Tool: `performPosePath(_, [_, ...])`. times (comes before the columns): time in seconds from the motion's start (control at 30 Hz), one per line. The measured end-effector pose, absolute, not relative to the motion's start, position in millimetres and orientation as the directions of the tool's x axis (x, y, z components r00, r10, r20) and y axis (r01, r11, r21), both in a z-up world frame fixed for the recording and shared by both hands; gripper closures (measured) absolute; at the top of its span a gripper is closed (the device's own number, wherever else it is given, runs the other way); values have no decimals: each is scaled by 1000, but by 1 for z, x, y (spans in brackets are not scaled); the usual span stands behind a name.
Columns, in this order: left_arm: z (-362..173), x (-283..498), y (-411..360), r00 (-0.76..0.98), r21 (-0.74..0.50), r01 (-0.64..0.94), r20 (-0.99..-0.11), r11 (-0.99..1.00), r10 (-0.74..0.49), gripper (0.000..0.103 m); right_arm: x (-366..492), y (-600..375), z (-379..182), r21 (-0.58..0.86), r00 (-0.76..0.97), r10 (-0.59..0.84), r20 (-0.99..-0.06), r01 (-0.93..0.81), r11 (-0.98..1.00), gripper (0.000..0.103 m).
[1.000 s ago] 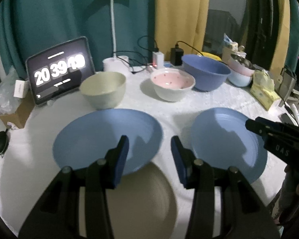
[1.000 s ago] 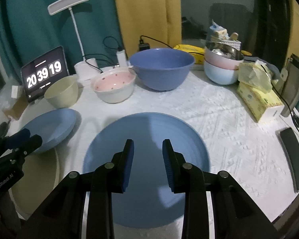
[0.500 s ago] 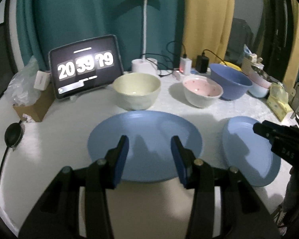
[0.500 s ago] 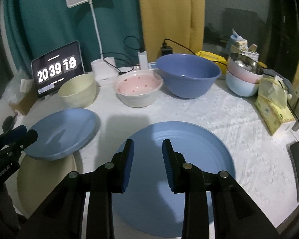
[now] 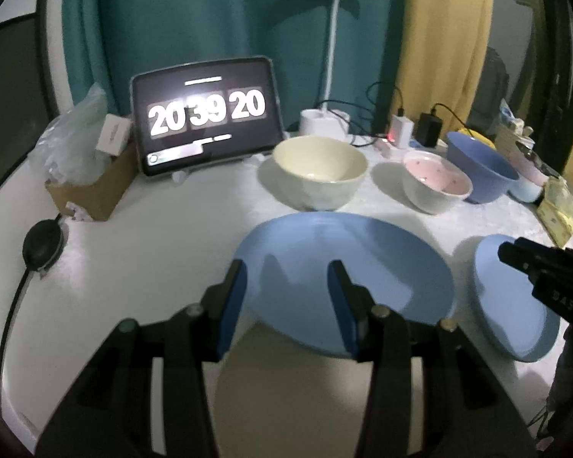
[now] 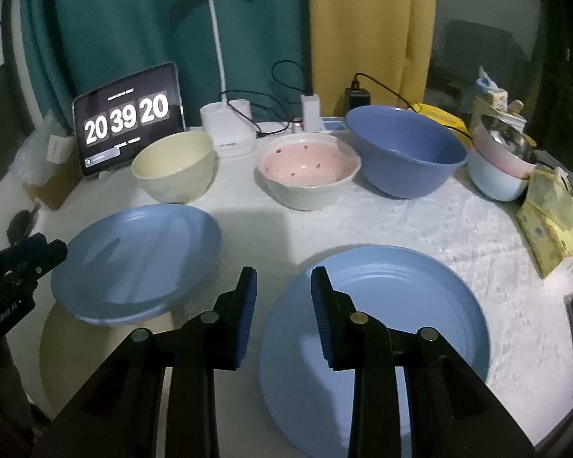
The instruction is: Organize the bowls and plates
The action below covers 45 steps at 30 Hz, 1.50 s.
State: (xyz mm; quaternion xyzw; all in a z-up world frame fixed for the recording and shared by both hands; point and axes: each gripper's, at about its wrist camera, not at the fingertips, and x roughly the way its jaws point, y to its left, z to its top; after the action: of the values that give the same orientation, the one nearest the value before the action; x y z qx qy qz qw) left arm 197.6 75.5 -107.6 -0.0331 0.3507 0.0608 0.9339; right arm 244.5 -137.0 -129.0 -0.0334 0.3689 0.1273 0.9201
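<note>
Nothing looks sorted yet: the left blue plate (image 6: 137,259) rests partly on a beige plate (image 6: 95,347), the right blue plate (image 6: 386,328) lies apart on the white cloth, and the cream bowl (image 6: 175,166), pink bowl (image 6: 309,170) and big blue bowl (image 6: 405,150) stand singly behind them. The left gripper (image 5: 286,290) hovers over the left blue plate, jaws partly apart and empty; the right gripper (image 6: 282,294) hangs between the two blue plates, narrower, also empty (stacking plates and nesting bowls probably all remains)
</note>
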Motion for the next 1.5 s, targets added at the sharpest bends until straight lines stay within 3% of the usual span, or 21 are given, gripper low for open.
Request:
performPosePath(0.93, [-139, 242, 125, 670, -26, -218, -731, 976, 131, 57, 288, -85, -151, 32, 627, 240, -741, -324, 946, 71])
performPosePath(1.2, [-152, 255, 126, 626, -20, -217, -770, 976, 124, 57, 300, -81, -163, 54, 593, 251, -765, -328, 943, 65])
performPosePath(1.5, [-157, 262, 124, 607, -18, -196, -787, 980, 107, 57, 308, -79, -172, 82, 554, 265, -789, -333, 939, 65])
